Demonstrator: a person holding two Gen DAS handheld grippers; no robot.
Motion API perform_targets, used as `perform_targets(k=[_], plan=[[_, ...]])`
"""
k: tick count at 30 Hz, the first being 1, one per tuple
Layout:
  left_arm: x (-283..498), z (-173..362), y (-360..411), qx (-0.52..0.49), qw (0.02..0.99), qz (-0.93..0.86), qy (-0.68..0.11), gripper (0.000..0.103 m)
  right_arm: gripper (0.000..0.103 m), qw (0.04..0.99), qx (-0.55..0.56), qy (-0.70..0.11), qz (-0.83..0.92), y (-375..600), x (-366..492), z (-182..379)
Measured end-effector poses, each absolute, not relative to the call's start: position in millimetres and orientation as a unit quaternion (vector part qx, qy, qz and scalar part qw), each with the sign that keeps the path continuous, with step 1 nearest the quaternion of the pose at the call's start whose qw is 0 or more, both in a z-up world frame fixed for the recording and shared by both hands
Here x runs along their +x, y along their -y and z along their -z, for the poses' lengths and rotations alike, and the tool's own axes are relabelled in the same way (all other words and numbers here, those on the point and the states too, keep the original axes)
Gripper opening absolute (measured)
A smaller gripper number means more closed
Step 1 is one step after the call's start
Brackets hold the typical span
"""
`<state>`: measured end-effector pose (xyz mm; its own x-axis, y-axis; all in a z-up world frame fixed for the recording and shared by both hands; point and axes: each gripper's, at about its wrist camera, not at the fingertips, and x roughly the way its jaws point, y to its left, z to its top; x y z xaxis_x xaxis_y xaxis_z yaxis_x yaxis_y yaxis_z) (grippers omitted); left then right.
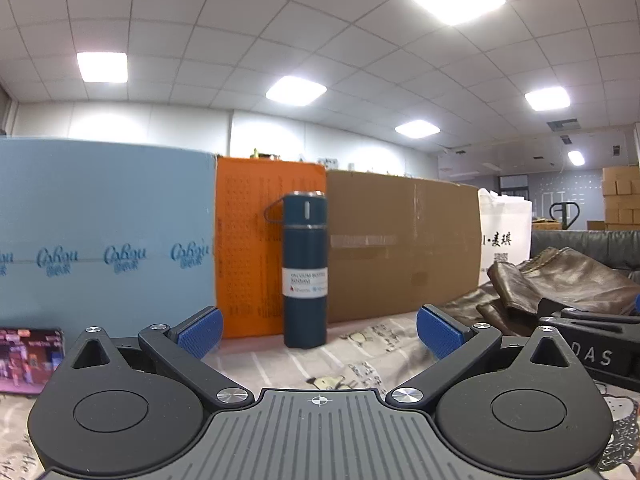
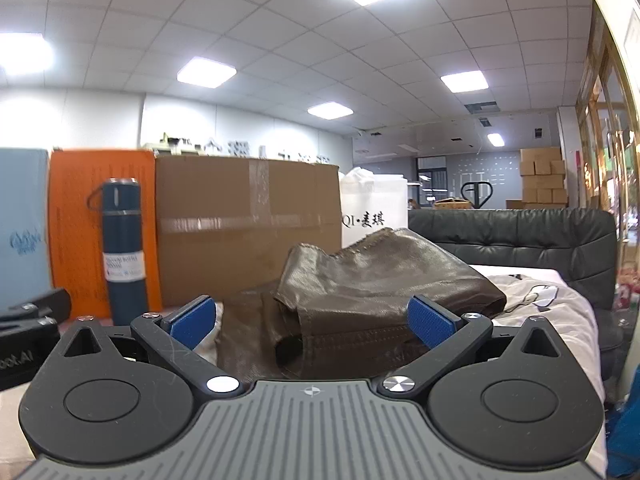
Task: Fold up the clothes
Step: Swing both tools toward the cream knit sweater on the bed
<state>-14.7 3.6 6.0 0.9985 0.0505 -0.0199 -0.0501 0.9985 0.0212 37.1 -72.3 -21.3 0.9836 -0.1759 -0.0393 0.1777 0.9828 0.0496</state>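
Note:
A dark brown leather-like garment [image 2: 360, 292] lies crumpled on the printed table cloth, right in front of my right gripper [image 2: 312, 322]. That gripper is open and empty, its blue pads either side of the garment's near fold. The garment also shows at the right of the left wrist view [image 1: 560, 280]. My left gripper [image 1: 318, 330] is open and empty, low over the cloth, facing a dark blue vacuum bottle [image 1: 305, 268]. The right gripper's black body [image 1: 592, 344] sits at the right of that view.
Behind the bottle stand a light blue board [image 1: 104, 236], an orange panel [image 1: 248, 248], a cardboard box [image 1: 404, 240] and a white bag [image 1: 506, 228]. A phone with a lit screen [image 1: 28, 360] lies at left. A dark sofa [image 2: 520, 236] and white cloth [image 2: 540, 304] are at right.

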Motion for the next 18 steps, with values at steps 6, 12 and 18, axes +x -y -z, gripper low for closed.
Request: perform_targets(k=[6,12,18], plan=[[-29,-15,10,0.038,0.998,-0.043,0.029,0.103,0.103,0.996,0.049,0.006,0.077,77,27,20],[-52,-29,13,0.032,0.996,-0.071,0.042,0.103,0.103,0.992,0.105,0.057,0.052,92,10,20],[-85,-41,11,0.029,0.994,-0.091,0.053,0.103,0.103,0.977,0.166,0.130,0.001,106,-15,23]])
